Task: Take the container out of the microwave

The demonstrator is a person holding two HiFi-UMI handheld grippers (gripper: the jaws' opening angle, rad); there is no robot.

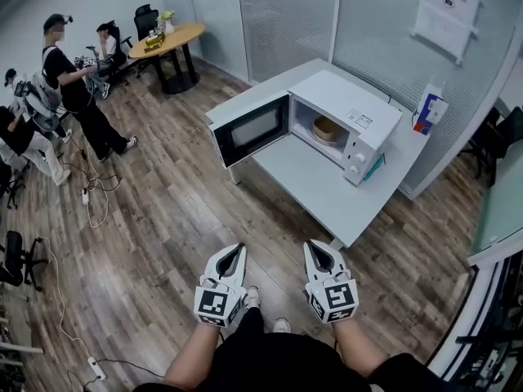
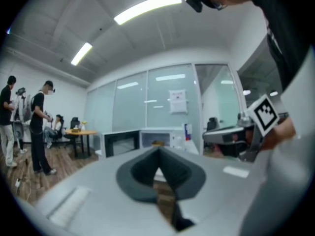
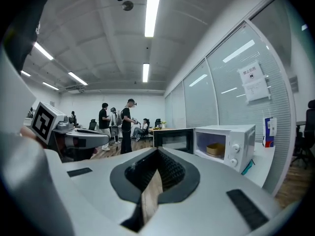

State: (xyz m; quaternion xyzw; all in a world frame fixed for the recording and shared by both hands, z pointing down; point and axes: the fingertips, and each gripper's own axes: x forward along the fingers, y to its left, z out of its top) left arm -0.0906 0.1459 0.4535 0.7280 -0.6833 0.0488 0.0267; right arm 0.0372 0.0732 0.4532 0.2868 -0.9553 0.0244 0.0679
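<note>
A white microwave [image 1: 347, 121] stands on a white table [image 1: 310, 188] with its door [image 1: 250, 129] swung open to the left. Inside it sits a round tan container [image 1: 326, 128], also seen as the container [image 3: 215, 149] in the right gripper view. My left gripper [image 1: 234, 254] and right gripper [image 1: 318, 251] hang side by side over the wooden floor, well short of the table's near corner. Both are shut, jaw tips meeting with nothing between them. In the left gripper view the microwave [image 2: 160, 139] is small and far ahead.
A blue and white carton [image 1: 428, 110] stands at the table's far right. Glass partition walls run behind the table. Several people [image 1: 73, 88] stand at the far left near a round wooden table [image 1: 167, 41]. Cables [image 1: 90, 193] trail on the floor.
</note>
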